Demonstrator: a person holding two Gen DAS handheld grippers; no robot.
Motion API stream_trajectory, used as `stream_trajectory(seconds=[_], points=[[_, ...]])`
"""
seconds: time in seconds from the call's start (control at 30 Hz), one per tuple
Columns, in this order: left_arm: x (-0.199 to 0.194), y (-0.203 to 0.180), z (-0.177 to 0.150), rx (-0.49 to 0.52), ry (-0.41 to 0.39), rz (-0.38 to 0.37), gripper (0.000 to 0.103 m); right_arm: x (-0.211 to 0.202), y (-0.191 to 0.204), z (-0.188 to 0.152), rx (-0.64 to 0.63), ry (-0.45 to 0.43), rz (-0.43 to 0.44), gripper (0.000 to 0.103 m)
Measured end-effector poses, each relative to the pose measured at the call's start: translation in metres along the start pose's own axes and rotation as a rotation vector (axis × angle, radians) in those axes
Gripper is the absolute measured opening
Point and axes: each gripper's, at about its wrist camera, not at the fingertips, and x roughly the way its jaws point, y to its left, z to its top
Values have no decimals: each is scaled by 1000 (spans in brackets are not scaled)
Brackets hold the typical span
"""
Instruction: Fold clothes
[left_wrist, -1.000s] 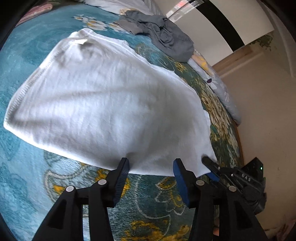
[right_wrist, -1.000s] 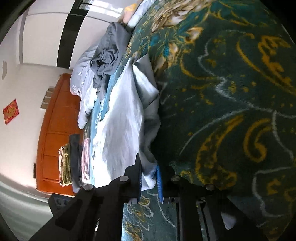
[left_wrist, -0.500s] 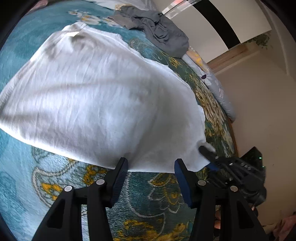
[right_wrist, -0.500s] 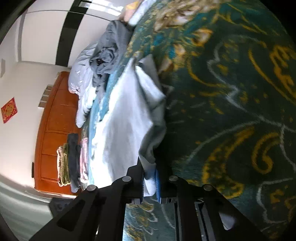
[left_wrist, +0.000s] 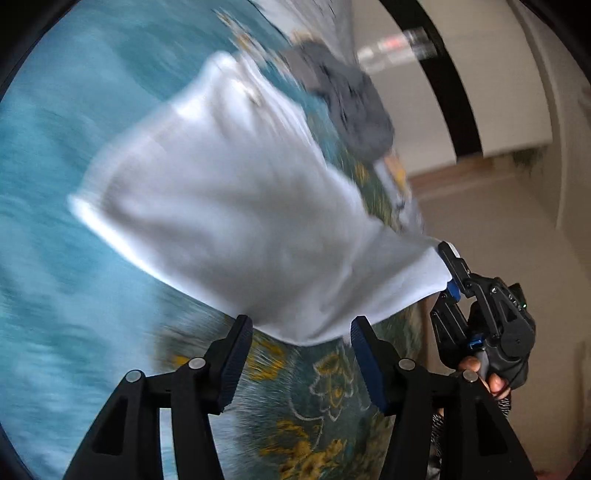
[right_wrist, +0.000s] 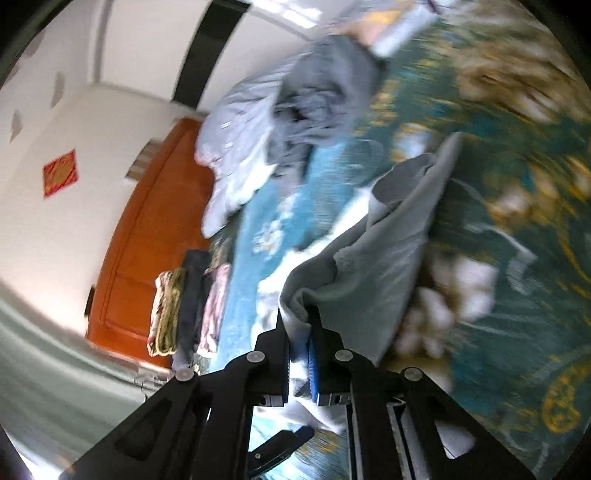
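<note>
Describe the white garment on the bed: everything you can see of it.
The white garment is plain, soft, thin-looking cloth with a stitched hem along its left edge, and a small tag shows near its far end. Motion blurs it. It is folded into a rough rectangle and lies mostly on the teal floral bedspread. One near corner is pinched in the right gripper and lifted, so the cloth drapes from it. The left gripper, its jaws opening, stands at the near edge without gripping it.

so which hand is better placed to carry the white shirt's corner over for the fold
Right. The right gripper is already shut on the white shirt at its corner. The left gripper has jaws opening with only the hem at their tips, gripping nothing.
</note>
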Motion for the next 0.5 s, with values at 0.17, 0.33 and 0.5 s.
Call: stream_trajectory(seconds=[0.17, 0.33, 0.5], points=[[-60, 23, 15, -77, -166, -24, 64, 50, 78, -10, -185, 98, 89, 8], [-94, 47, 20, -138, -249, -25, 65, 123, 126, -58, -327, 291, 98, 8], [-98, 60, 18, -172, -246, -20, 65, 188, 107, -95, -318, 435, -57, 10]])
